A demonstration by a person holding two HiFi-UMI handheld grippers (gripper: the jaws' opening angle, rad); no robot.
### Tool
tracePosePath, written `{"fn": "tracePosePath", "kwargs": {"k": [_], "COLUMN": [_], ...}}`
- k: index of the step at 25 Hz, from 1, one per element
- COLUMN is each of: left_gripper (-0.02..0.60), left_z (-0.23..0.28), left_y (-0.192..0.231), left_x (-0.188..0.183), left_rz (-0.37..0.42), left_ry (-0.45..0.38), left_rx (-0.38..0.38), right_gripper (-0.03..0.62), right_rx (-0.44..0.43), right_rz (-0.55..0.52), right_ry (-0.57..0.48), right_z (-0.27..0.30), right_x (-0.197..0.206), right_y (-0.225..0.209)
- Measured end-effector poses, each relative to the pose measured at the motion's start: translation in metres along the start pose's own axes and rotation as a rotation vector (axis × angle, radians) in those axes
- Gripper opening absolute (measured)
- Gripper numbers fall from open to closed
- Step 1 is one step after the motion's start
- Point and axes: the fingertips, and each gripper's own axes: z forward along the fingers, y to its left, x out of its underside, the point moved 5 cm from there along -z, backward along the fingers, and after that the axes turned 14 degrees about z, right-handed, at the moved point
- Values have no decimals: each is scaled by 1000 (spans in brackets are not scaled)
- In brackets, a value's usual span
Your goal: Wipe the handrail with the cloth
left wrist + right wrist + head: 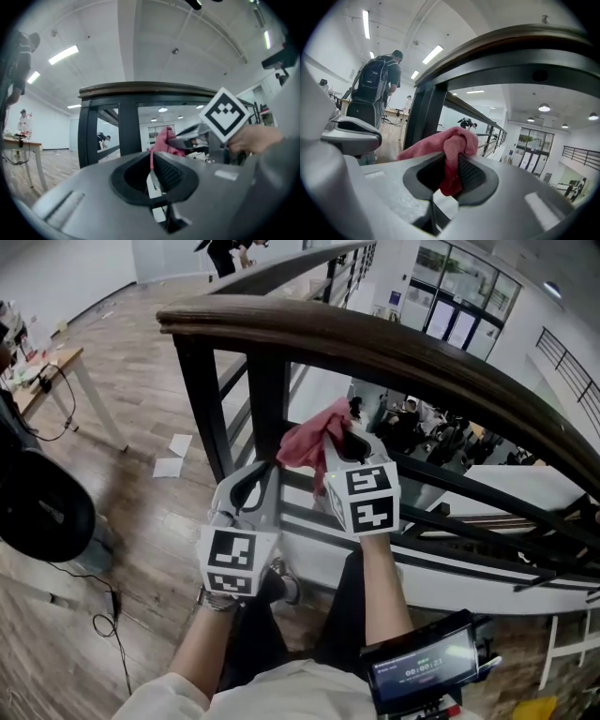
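Under the dark wooden handrail (375, 343) in the head view, both grippers point up at it from below. The right gripper (339, 448) holds a pink cloth (305, 442), which bunches up to the left of its tip, clear of the rail's underside. The left gripper (267, 474) sits just beside and lower, its tip reaching the cloth's bottom edge. Whether they touch is hard to tell there, as the marker cubes cover most of both tools.

Seen from the left gripper view, the left gripper's (152, 164) jaws are pressed together. A thin pink sliver in the seam is apparently an edge of the cloth (164, 140), though too narrow to be certain. The handrail (150, 88) runs above and ahead. The right gripper (187, 136) is off to the right, its body hidden behind its marker cube (224, 114).

Along the right gripper view, the right gripper (452, 171) is clamped on the cloth (450, 145), which folds over the jaw tips. The handrail (511, 51) arches overhead, cut off at the right. The left gripper (351, 129) shows only partly at the left edge.
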Motion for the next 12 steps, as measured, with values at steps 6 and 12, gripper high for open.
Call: {"fn": "tracePosePath", "kwargs": {"k": [6,12], "left_gripper": [21,6], "left_z": [42,64], "left_y": [4,-7], "left_x": [-3,-5], "left_rz": [24,86], "left_ry": [-62,-137], "left_rx": [-8,68], "right_gripper": [73,74], "right_rx": [8,23], "right_rz": [29,65], "right_ry": [18,28], "right_z": [-16,-39], "right_x": [4,8], "right_y": [-20,-45]}}
